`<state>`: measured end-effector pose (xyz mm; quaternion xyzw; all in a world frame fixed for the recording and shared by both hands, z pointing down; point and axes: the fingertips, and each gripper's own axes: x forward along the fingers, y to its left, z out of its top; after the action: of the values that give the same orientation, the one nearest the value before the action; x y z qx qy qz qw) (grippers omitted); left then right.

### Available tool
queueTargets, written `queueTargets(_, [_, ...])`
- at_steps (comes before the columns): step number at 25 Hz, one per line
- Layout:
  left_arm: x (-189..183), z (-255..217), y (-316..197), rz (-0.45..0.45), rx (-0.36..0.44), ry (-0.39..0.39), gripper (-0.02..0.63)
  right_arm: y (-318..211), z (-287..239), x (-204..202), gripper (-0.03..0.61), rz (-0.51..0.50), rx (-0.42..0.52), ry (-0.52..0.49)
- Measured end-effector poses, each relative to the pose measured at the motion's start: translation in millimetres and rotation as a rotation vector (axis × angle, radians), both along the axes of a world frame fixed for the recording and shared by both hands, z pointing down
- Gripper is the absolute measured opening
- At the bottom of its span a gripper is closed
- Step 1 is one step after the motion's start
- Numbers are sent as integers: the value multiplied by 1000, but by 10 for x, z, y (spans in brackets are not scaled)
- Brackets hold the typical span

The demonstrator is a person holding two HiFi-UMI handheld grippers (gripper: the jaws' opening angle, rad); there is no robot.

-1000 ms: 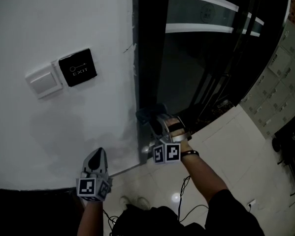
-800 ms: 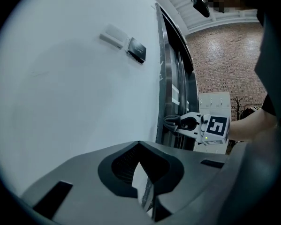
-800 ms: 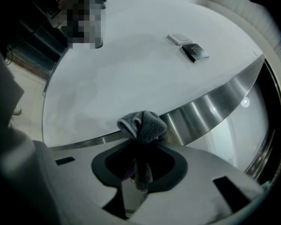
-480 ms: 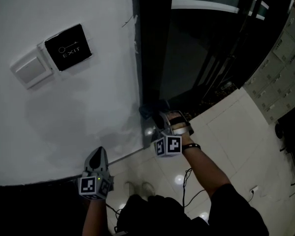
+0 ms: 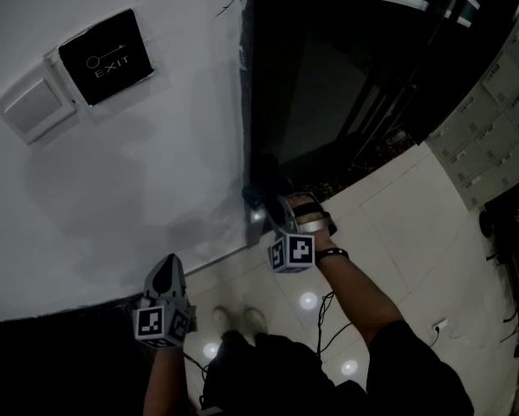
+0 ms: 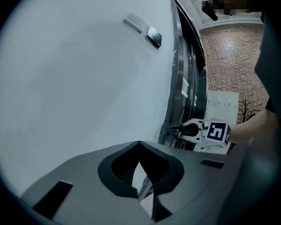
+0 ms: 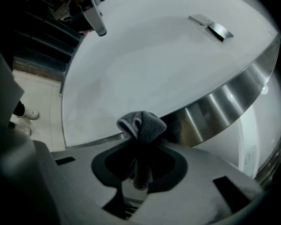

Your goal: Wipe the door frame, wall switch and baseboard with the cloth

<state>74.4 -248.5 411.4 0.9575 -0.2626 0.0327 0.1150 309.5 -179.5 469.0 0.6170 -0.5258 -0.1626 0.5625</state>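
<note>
Cloth [image 7: 141, 125] sits bunched in the clenched right tongs [image 5: 261, 204], held at the edge where the steel door frame [image 7: 224, 102] meets the white wall [image 5: 138, 189]. Compared with half a second ago, the right tongs have slid a little lower down the frame. The head view has also tipped down. The switch [image 5: 29, 102] and the black exit plate [image 5: 105, 56] have drifted toward 10 o'clock, and more floor [image 5: 398, 224] and the person's shoes [image 5: 242, 319] now show at 6 o'clock. The left tongs [image 5: 166, 269] have kept their place at 7 o'clock, near the wall, with their tips together on nothing.

The head view shows the cloth only as a dark lump at the frame's edge. The right gripper view shows it as a grey fold sticking out past the tips, with the switch and plate far off at 1 o'clock. Only the left gripper view shows the closed left tips, with a mere slit between them, and the right tongs at 3 o'clock beside the frame.
</note>
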Motion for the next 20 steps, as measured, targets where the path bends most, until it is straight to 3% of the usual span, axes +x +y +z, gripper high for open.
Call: queueTargets(20, [99, 541, -27, -29, -72, -61, -8, -3, 789, 44, 84, -12, -104, -82])
